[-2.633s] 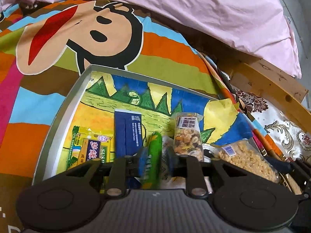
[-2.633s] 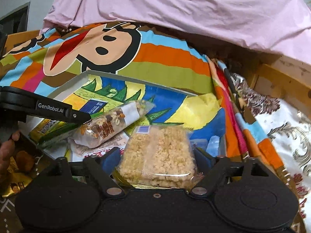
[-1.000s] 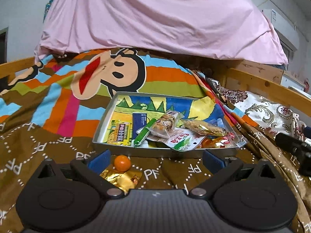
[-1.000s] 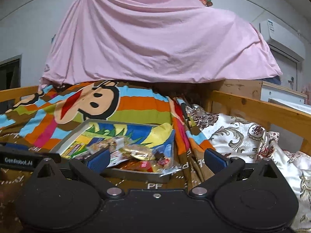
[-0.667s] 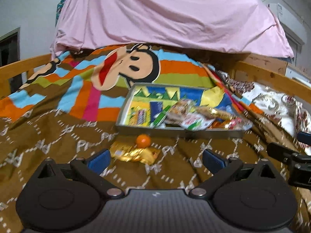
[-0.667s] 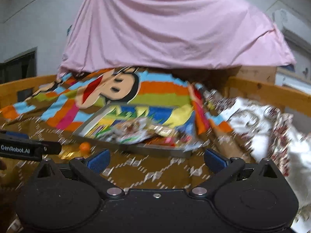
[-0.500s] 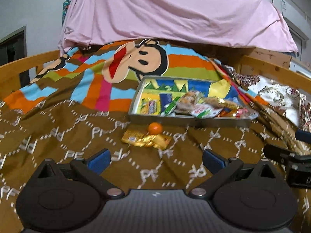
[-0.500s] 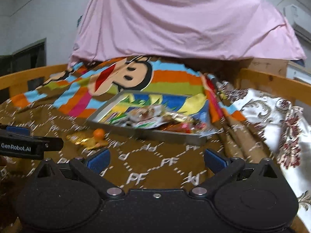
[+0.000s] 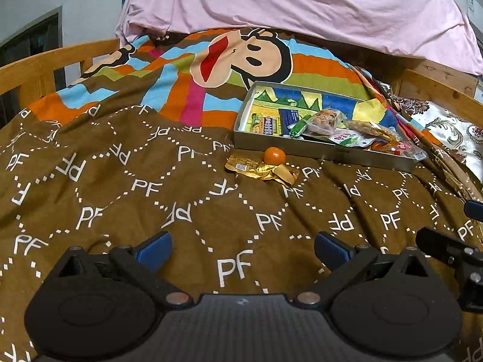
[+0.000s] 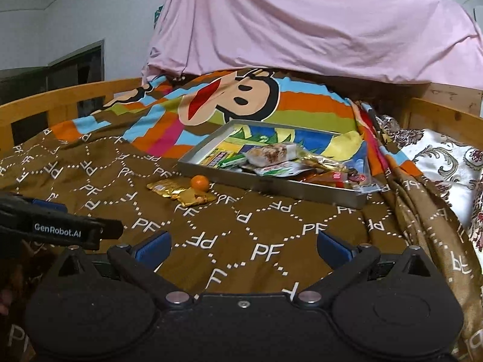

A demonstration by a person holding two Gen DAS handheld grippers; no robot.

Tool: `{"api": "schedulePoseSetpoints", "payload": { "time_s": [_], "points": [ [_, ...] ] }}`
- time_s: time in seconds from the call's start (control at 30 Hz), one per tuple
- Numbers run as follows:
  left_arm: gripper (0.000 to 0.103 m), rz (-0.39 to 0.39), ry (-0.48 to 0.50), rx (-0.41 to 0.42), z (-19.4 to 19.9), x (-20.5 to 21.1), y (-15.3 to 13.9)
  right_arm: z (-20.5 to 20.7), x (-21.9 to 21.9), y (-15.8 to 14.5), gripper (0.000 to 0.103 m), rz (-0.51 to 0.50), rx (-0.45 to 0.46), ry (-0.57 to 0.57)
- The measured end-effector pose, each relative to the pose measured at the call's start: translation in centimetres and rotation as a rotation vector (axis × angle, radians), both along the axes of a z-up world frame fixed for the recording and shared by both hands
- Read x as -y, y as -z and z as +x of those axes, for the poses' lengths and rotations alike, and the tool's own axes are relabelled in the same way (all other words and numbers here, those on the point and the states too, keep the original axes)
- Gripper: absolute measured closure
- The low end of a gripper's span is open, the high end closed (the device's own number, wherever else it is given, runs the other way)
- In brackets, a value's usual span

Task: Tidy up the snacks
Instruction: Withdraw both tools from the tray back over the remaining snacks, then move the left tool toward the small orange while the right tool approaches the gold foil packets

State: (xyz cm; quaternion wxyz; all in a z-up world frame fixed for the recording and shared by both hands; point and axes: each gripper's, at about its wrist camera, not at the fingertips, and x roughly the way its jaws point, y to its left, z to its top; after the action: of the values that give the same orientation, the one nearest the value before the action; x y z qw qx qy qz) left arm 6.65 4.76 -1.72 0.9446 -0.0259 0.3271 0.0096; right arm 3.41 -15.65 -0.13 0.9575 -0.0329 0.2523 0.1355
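You hold both grippers low over the brown blanket (image 9: 181, 199), left gripper (image 9: 241, 249) and right gripper (image 10: 243, 246) spread wide, empty; the tray (image 10: 271, 185) holds most snacks, so the orange (image 9: 274, 155) and gold packet (image 9: 262, 170) just beside it look like what's left.

Both views are dim and warm, lit softly from above with faint shadows. Focus is sharp; fisheye bending curves the edges, and corners go black.

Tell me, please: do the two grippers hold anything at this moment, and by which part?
Nothing is held. The left gripper and the right gripper are both open above the brown blanket, with only blanket between their fingers.
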Motion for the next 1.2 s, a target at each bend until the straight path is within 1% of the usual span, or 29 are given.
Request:
{"api": "schedulePoseSetpoints", "payload": {
  "time_s": [0.1, 0.27, 0.57, 0.77, 1.0, 1.2],
  "points": [
    [0.001, -0.002, 0.001, -0.002, 0.1, -0.1, -0.1, 0.1, 0.0, 0.1, 0.001, 0.003, -0.009, -0.001],
    [0.001, -0.017, 0.012, -0.03, 0.6, -0.3, 0.1, 0.3, -0.1, 0.5, 0.001, 0.014, -0.033, -0.006],
    [0.001, -0.012, 0.019, -0.026, 1.5, -1.0, -0.5, 0.8, -0.4, 0.8, 0.001, 0.01, -0.046, -0.014],
    [0.001, 0.021, 0.024, -0.009, 1.9, -1.9, -1.2, 1.4, -1.2, 0.4, 0.001, -0.009, -0.024, -0.033],
    [0.001, 0.028, 0.013, 0.025, 3.0, -2.9, -2.3, 2.4, -2.4, -0.5, 0.001, -0.021, 0.014, -0.074],
    [0.001, 0.034, 0.007, 0.048, 4.6, -3.7, -3.1, 3.9, -3.3, -0.6, 0.001, -0.027, 0.023, -0.092]
  ]
}}
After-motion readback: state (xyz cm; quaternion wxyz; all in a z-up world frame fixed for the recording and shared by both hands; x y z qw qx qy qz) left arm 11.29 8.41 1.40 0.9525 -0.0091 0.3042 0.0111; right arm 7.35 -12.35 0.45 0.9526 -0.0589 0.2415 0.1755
